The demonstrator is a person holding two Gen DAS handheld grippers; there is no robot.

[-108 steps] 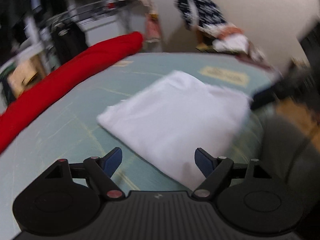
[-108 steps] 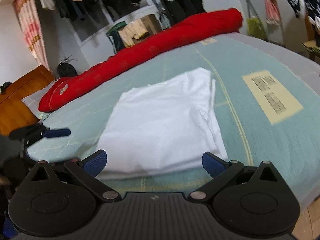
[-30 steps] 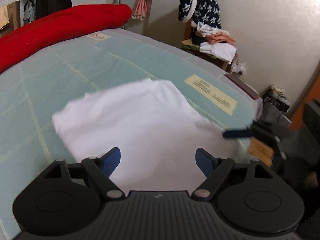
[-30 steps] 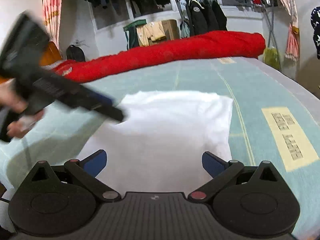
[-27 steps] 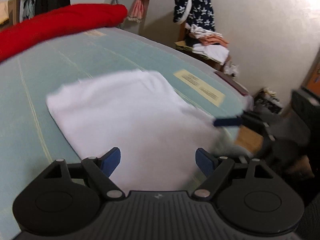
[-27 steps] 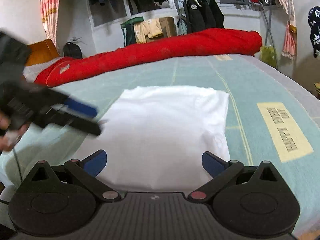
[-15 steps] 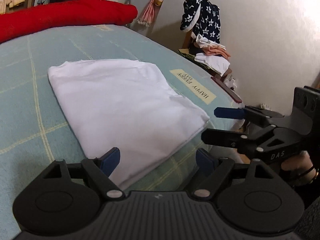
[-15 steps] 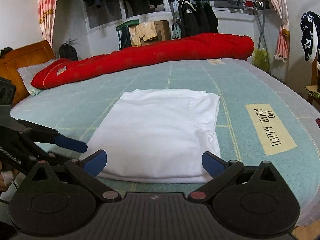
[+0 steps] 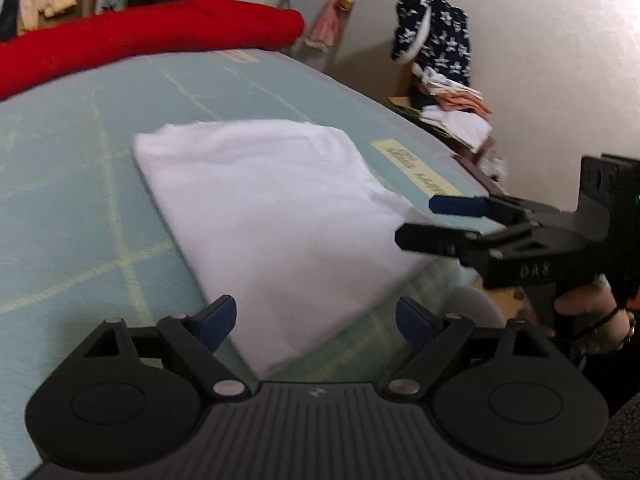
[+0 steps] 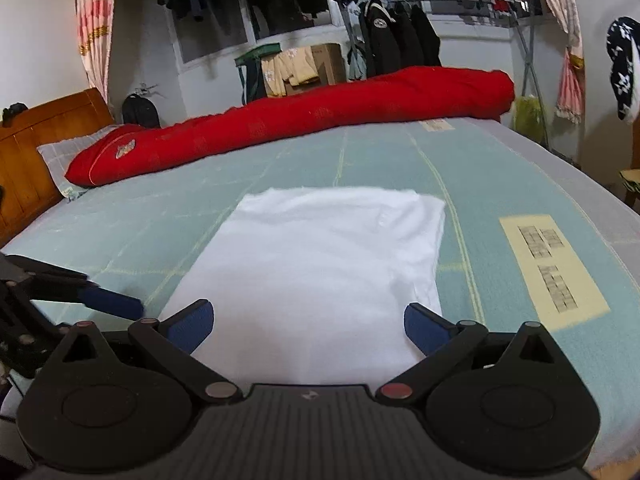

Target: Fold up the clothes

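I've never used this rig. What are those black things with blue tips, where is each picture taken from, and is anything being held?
Each picture comes from a camera on one hand-held gripper, looking out along its two blue-tipped fingers. A person carries one in each hand. The left hand-held gripper sees the right hand-held gripper to its right, with the person's hand behind it. On the green bedspread lies a folded white garment, with a red rolled quilt behind. Both grippers are open, the left one's jaws opening wider; nothing is held.

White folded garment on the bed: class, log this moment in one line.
item: white folded cloth garment flat on teal bed cover | left tool: opening, empty | right tool: open, empty
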